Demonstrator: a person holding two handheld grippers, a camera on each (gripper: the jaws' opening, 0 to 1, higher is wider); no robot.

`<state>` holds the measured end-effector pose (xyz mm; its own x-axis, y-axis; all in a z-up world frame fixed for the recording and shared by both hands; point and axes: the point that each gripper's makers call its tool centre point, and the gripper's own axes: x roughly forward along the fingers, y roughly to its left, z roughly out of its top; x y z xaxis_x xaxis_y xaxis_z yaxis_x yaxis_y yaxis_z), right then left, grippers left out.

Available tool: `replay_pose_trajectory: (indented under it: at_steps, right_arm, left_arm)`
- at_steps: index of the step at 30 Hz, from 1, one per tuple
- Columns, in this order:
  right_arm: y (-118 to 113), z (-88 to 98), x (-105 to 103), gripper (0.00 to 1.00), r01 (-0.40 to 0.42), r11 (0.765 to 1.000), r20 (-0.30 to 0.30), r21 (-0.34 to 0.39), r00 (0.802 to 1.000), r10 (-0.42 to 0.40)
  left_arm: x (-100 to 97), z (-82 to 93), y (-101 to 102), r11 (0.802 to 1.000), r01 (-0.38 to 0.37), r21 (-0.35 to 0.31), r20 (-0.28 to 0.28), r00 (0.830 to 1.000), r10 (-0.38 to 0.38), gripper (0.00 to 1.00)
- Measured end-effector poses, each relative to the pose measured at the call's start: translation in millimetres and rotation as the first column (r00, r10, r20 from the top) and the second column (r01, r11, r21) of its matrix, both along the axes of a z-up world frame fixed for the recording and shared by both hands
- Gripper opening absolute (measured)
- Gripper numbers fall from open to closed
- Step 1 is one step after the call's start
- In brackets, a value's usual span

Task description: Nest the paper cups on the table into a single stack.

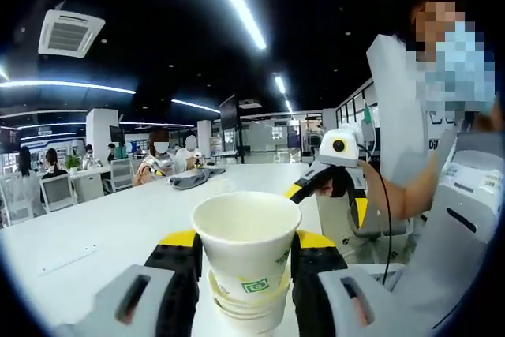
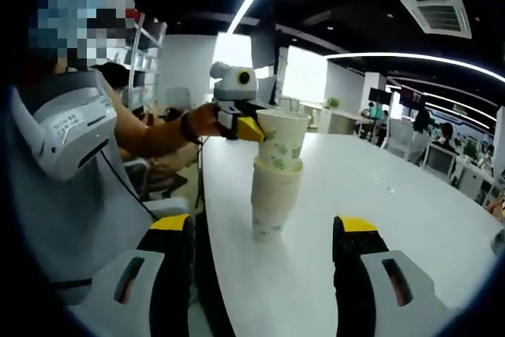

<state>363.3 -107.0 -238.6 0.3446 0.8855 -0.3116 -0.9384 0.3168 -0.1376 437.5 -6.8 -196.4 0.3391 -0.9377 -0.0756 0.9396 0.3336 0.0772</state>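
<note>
Office ceiling lights glare over white table [image 2: 379, 195] bearing cups [image 2: 276, 187].

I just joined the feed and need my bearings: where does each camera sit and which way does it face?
Left gripper view: rides the left gripper, facing along the table; top cup between its jaws, right gripper beyond.
Right gripper view: rides the open right gripper, facing the cup stack; the person's forearm shows.
Shared: stack, table.

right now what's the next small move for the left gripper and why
Probably push the top cup straight down. The left gripper grips it, but it sits high on the stack standing on the table. The right gripper is open, near the stack's base.
</note>
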Motion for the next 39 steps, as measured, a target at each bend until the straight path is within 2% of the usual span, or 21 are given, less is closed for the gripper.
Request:
replay_pose_trajectory:
  at_steps: [5, 8, 12, 19, 23, 28, 31, 39]
  right_arm:
    - [-3.8, -2.2, 7.6, 0.75, 0.017, 1.000, -0.011, 0.004, 1.000, -0.017]
    - [1.5, -6.1, 4.7, 0.75, 0.012, 1.000, -0.018, 0.004, 1.000, -0.012]
    - [8.7, -4.3, -2.7, 0.75, -0.008, 1.000, -0.010, 0.005, 1.000, 0.008]
    - [9.2, 4.2, -0.7, 0.75, -0.006, 1.000, 0.007, 0.014, 1.000, 0.006]
    - [10.9, 1.2, -0.4, 0.75, -0.012, 1.000, 0.003, 0.006, 1.000, 0.012]
    - [12.3, -3.2, -2.8, 0.75, -0.016, 1.000, -0.007, 0.022, 1.000, 0.016]
    - [10.8, -4.1, -3.6, 0.75, -0.016, 1.000, -0.006, 0.018, 1.000, 0.016]
    - [10.0, -5.8, 3.1, 0.76, -0.011, 0.999, -0.007, 0.045, 1.000, 0.012]
  left_arm:
    - [-0.7, -2.1, 2.1, 1.000, -0.005, -0.014, -0.005, 1.000, 0.005, 0.48]
    - [-0.2, -3.5, 1.8, 1.000, -0.008, -0.022, -0.016, 1.000, 0.008, 0.48]
    - [-3.1, -7.0, 1.5, 1.000, -0.003, 0.003, -0.006, 1.000, 0.003, 0.48]
    - [2.8, -9.8, 1.3, 1.000, -0.006, 0.017, -0.012, 1.000, 0.007, 0.48]
    - [3.6, -9.4, -0.7, 1.000, -0.006, 0.009, -0.016, 1.000, 0.007, 0.49]
    - [-5.9, -9.9, -1.9, 0.999, 0.010, 0.032, 0.005, 1.000, -0.010, 0.64]
    - [-9.0, -6.4, 3.8, 0.999, 0.001, 0.041, 0.023, 1.000, -0.002, 0.65]
    - [-7.5, -4.9, 19.3, 0.999, -0.032, 0.014, 0.009, 0.999, 0.032, 0.65]
